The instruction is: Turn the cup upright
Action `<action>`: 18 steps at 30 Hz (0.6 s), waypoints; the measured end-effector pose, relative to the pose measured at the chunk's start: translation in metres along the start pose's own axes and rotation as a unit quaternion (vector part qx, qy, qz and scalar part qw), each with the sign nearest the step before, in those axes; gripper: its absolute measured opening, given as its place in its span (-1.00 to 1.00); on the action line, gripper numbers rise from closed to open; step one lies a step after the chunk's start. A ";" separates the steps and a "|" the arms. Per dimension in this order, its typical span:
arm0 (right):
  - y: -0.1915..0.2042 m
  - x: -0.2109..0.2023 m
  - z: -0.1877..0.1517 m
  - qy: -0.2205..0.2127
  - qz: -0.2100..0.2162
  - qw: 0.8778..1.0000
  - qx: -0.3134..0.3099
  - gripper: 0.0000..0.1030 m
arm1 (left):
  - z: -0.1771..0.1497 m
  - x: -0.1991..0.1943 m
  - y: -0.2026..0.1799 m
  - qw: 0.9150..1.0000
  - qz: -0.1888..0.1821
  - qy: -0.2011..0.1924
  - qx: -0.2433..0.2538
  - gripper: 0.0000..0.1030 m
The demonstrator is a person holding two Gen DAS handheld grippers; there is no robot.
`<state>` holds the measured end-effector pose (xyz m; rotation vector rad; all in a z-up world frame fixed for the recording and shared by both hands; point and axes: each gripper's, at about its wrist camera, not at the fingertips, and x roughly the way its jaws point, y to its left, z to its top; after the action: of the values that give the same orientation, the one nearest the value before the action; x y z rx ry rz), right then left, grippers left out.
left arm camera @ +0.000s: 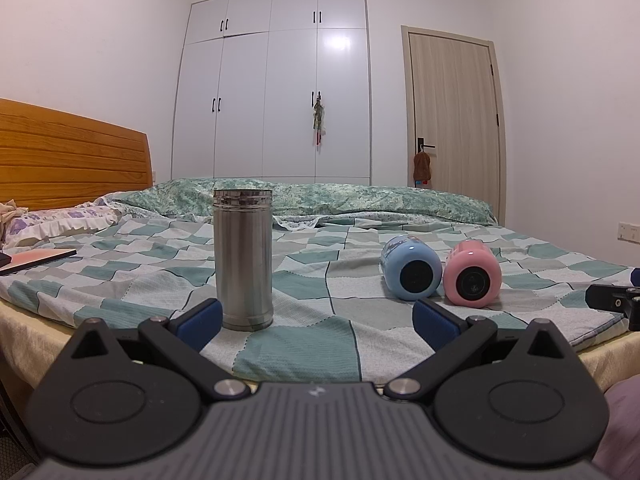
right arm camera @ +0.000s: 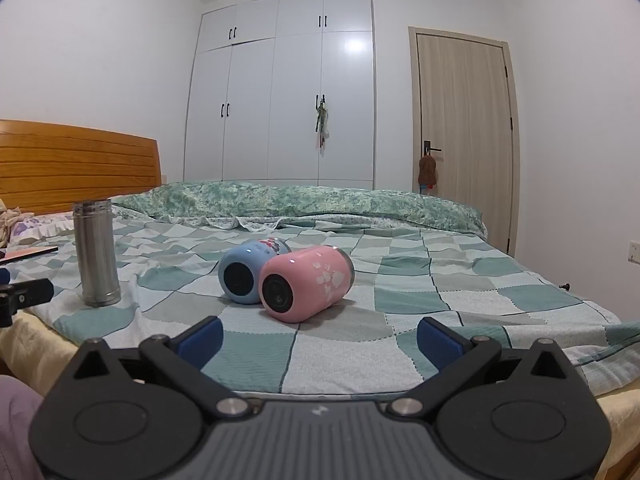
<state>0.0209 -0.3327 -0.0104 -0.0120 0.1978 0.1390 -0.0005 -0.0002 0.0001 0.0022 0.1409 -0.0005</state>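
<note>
**Two cups on their sides, one steel cup standing**

On the bed [right arm camera: 400, 292], covered with a green-and-white checked sheet, a pink cup [right arm camera: 306, 288] and a blue cup [right arm camera: 250, 270] lie on their sides, touching each other, their dark bases turned toward the cameras. The pink one sits nearer the bed's front edge and bears white paw prints. A steel cup [left arm camera: 243, 258] stands upright well apart to their left.

The left hand-held gripper [left arm camera: 318, 316] hovers at the bed's edge, its jaws spread wide and released, its left blue pad just beside the steel cup's base. The right hand-held gripper [right arm camera: 320, 336] is likewise released, grasping nothing, facing the pink cup from near the edge.

A white wardrobe [right arm camera: 280, 88] and a wooden door [right arm camera: 464, 136] stand behind.
</note>
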 end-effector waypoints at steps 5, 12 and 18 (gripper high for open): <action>0.000 0.000 0.000 0.000 0.000 1.000 0.000 1.00 | 0.001 0.002 -0.003 1.000 0.000 -0.001 -0.001 1.00; 0.000 0.000 0.000 0.000 0.000 1.000 0.000 1.00 | 0.001 0.002 -0.003 1.000 -0.001 -0.001 -0.001 1.00; 0.000 0.000 0.000 0.000 0.000 1.000 0.000 1.00 | 0.001 0.000 -0.004 1.000 -0.001 -0.002 -0.001 1.00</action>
<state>0.0209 -0.3325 -0.0105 -0.0118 0.1971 0.1389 -0.0006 -0.0044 0.0016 0.0002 0.1377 -0.0025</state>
